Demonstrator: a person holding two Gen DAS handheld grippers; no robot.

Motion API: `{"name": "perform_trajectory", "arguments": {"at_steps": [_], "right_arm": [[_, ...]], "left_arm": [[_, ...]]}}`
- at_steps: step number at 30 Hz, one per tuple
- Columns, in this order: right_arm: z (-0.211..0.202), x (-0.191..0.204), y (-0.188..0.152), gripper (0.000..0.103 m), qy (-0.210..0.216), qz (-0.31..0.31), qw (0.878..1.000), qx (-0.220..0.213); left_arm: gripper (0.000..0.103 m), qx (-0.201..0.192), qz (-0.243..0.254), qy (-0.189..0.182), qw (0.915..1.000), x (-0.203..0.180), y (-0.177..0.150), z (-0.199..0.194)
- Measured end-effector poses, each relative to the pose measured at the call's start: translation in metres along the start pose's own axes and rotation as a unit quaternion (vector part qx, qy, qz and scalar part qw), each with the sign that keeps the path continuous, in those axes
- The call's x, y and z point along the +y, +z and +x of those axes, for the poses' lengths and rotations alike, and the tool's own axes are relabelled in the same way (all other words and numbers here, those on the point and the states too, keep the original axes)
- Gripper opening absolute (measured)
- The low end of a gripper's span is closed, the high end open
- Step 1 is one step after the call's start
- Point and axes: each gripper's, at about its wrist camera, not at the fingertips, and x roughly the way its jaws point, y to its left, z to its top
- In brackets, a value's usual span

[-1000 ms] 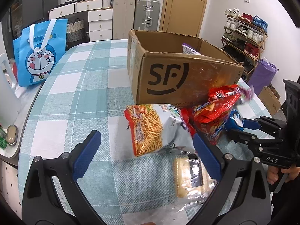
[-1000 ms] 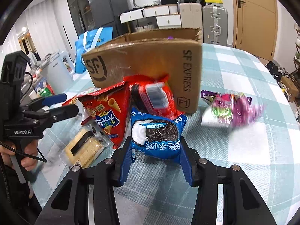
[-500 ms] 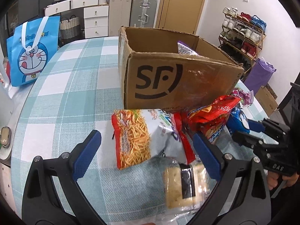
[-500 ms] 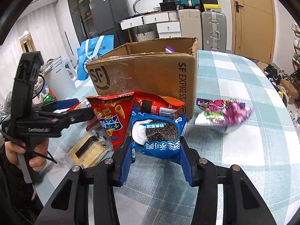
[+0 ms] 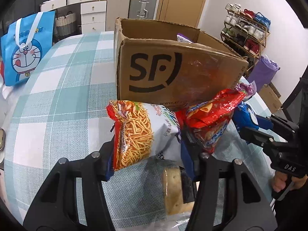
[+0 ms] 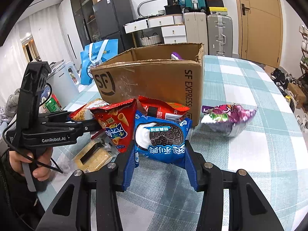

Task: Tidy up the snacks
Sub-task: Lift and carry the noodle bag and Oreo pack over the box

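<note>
A crispy noodle snack bag (image 5: 142, 132) sits between the blue fingers of my left gripper (image 5: 147, 159). Its jaws are closing and the pads press on the bag's sides. My right gripper (image 6: 160, 154) is shut on a blue Oreo pack (image 6: 161, 134), held just above the tablecloth. Both stand in front of the open SF cardboard box (image 5: 173, 73), which holds a purple packet (image 5: 182, 38). A red cone-snack bag (image 5: 209, 123) leans between the two grippers. A clear cracker pack (image 5: 173, 188) lies under the left gripper.
A purple snack bag (image 6: 231, 117) lies on the checked tablecloth (image 6: 250, 88) right of the box. A red packet (image 6: 163, 109) rests against the box behind the Oreo pack. A blue cartoon tote (image 5: 27, 48) stands at the table's far left edge. A hand (image 6: 36, 165) grips the left handle.
The left gripper moved in over the noodle bag and its wide-open jaws closed onto it. The right gripper kept still with the Oreo pack.
</note>
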Motion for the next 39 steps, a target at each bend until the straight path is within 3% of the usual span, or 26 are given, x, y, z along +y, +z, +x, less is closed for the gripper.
{"name": "perform_trajectory", "arguments": {"at_steps": [17, 39], "right_arm": [[-0.015, 0.004, 0.002, 0.047, -0.001, 0.002, 1.000, -0.029], [-0.053, -0.002, 0.020, 0.047, -0.004, 0.023, 0.995, -0.100]], "left_arm": [[0.052, -0.038, -0.002, 0.010, 0.9992, 0.009, -0.017, -0.042], [0.052, -0.092, -0.004, 0.016, 0.9956, 0.010, -0.010, -0.092]]}}
